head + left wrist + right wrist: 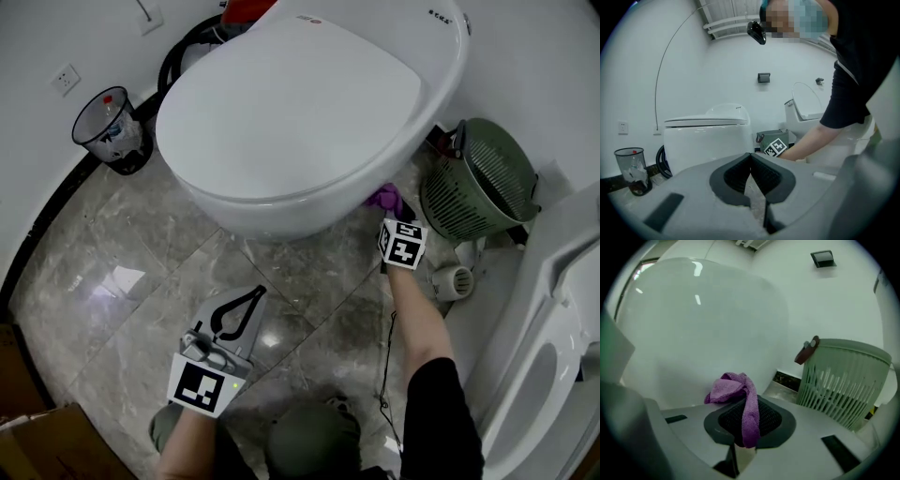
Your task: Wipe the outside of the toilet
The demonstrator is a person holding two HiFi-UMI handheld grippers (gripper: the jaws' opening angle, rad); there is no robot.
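Observation:
A white toilet with its lid down fills the middle of the head view. My right gripper is shut on a purple cloth and holds it at the bowl's lower right side. In the right gripper view the purple cloth hangs from the pinched jaws, close against the white bowl wall. My left gripper hovers low over the floor in front of the toilet, shut and empty. The left gripper view shows the toilet from the side, with the right gripper's marker cube beyond it.
A green slatted basket stands right of the toilet, close to the cloth. A black mesh bin sits by the left wall. A second white toilet is at the right edge. Grey marble floor tiles lie in front.

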